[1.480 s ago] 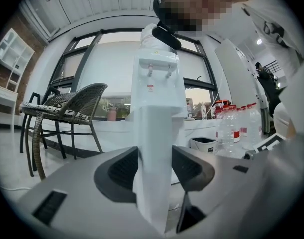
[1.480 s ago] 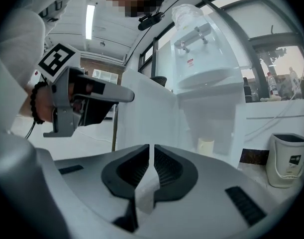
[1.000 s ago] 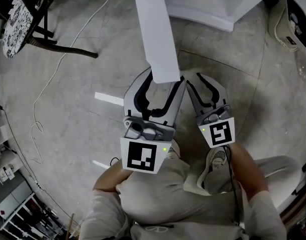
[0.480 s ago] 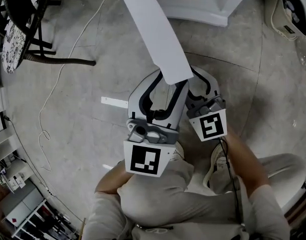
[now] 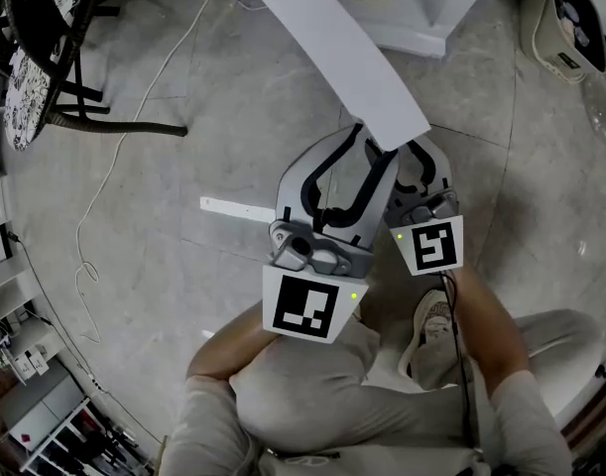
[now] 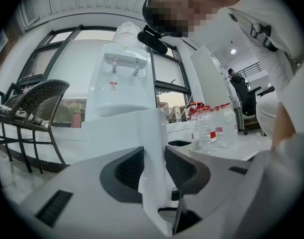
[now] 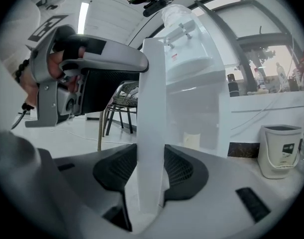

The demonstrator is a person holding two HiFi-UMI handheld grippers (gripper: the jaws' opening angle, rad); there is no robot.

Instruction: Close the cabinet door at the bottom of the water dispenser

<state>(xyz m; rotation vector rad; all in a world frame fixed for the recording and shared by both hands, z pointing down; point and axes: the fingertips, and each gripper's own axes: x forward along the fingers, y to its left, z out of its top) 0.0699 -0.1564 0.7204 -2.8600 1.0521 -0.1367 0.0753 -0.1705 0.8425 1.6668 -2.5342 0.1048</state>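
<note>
Down at the foot of the white water dispenser (image 6: 117, 78), the flat white cabinet door (image 5: 322, 48) has swung round a fair bit in the last second. It was sticking out pretty much straight at me, and now its free edge angles off toward my right. So it's partway home, but the open cabinet (image 5: 422, 18) behind it is nowhere near shut yet. My left gripper (image 6: 154, 158) has just been closing its jaws, and both pads now sit against the two faces of the door's free edge, so that's the one with a real hold. My right gripper (image 7: 151, 166) came in beside it and has just been opening; its jaws stand as wide as they go, straddling the same edge. I reckon they're not actually squeezing it, though the gap looks tight from that angle. As for containers, the cabinet has one pale cup-shaped thing (image 7: 193, 139) inside, as far as I can make out. Off to the side is a white bin (image 7: 280, 151), contents not visible, and a big clear water bottle (image 6: 128, 31) sits on top of the dispenser.
</note>
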